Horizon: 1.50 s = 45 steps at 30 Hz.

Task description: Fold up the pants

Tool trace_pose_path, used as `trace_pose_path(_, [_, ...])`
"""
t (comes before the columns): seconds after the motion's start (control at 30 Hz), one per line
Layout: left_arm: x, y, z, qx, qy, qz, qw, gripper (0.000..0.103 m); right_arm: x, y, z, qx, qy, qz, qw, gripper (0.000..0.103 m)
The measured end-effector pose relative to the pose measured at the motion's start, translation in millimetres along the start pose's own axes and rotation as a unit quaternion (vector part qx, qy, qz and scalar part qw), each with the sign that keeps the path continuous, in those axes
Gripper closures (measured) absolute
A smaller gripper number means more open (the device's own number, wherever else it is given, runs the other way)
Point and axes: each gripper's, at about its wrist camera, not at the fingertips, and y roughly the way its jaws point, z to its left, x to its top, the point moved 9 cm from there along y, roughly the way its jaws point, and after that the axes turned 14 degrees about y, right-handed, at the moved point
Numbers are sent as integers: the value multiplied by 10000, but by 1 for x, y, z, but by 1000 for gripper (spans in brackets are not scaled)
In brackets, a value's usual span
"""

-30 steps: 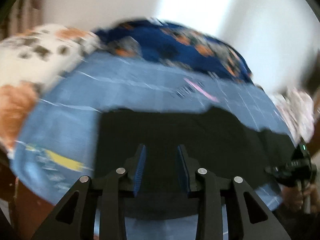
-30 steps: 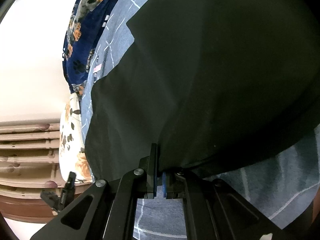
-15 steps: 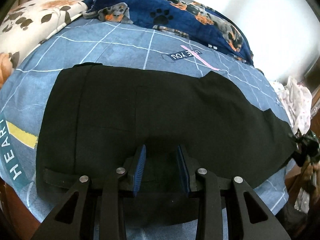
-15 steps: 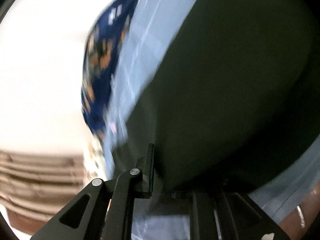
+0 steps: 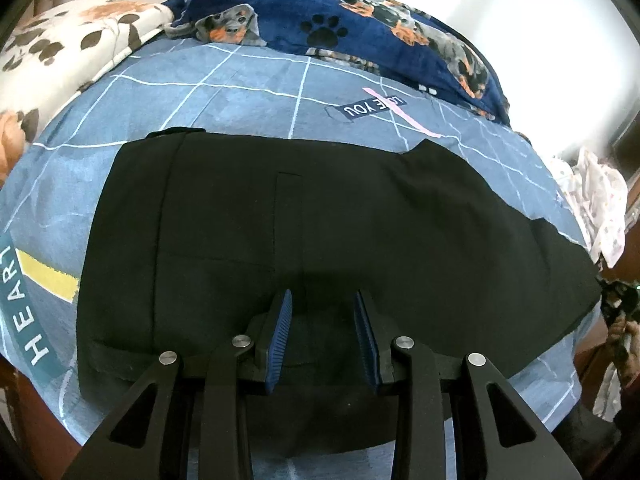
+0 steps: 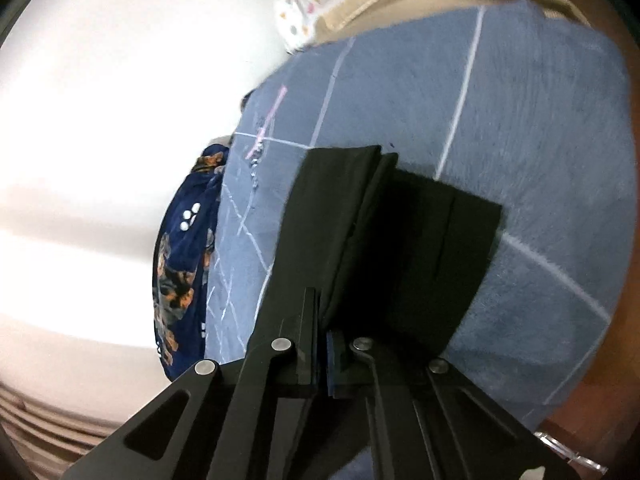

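Left tool point(image 5: 323, 336): black angular linkage arms with round silver pivots; blue ribbed pads point(image 5: 280, 332) partly spread, nothing pinched between them; it points steeply down over the waist end of the pants.
Right tool point(image 6: 322, 346): same black build; pads pressed together on a fold of the black cloth, which rises from the tips as a taut, tent-like ridge.
Pants point(image 5: 328, 236): black, matte, smooth woven fabric; laid flat across the bed, a wide band with straight seams and a narrow vertical placket line; waist end toward the floral pillow, leg end tapering away toward the far right edge of the bed.
Leg end point(image 6: 420, 240): doubled layers with crisp edges, lifted off the sheet at the right tool.
Bed sheet point(image 5: 224, 104): blue-grey, soft, crossed by thin white grid lines, with printed words and a yellow bar; the pants lie directly on it.
Blanket point(image 5: 360, 32): navy fleece with dogs and paw prints, bunched beyond the pants.
Pillow point(image 5: 68, 56): cream, leaf and flower print, left of the blanket.
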Motion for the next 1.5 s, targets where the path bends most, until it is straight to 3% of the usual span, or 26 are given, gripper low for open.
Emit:
trace_pose_path(0.2, [-1, 0, 1, 29, 108, -15, 9999, 69, -2, -5, -20, -276, 19, 5, 9996, 99])
trace_pose_path(0.7, [-2, 0, -2, 71, 226, -40, 9997, 69, 11, -16, -41, 131, 380, 152, 9991, 101])
trace_pose_path(0.77, [-2, 0, -2, 68, 222, -43, 9997, 69, 14, -20, -45, 333, 619, 165, 9974, 98])
trace_pose_path(0.87, [-1, 0, -3, 61, 198, -64, 9998, 69, 18, -29, -48, 533, 779, 89, 9955, 96])
trace_pose_path(0.93, [-1, 0, -2, 30, 159, -91, 9998, 69, 24, -41, -45, 505, 632, -212, 9965, 92])
trace_pose_path(1.03, [0, -2, -2, -24, 108, -150, 9998, 69, 42, -61, -48, 709, 882, -567, 9920, 91])
trace_pose_path(1.2, [6, -13, 3, 62, 7, -387, 9992, 66, 65, -81, -59, 520, 893, -759, 9917, 91])
trace_pose_path(1.4, [19, -31, 3, -6, -189, -608, 9980, 65, 75, -77, -74, 316, 976, -852, 9911, 91])
trace_pose_path(1.5, [23, -37, -2, -32, -251, -685, 9973, 53, 70, -71, -79, 74, 848, -783, 9933, 91])
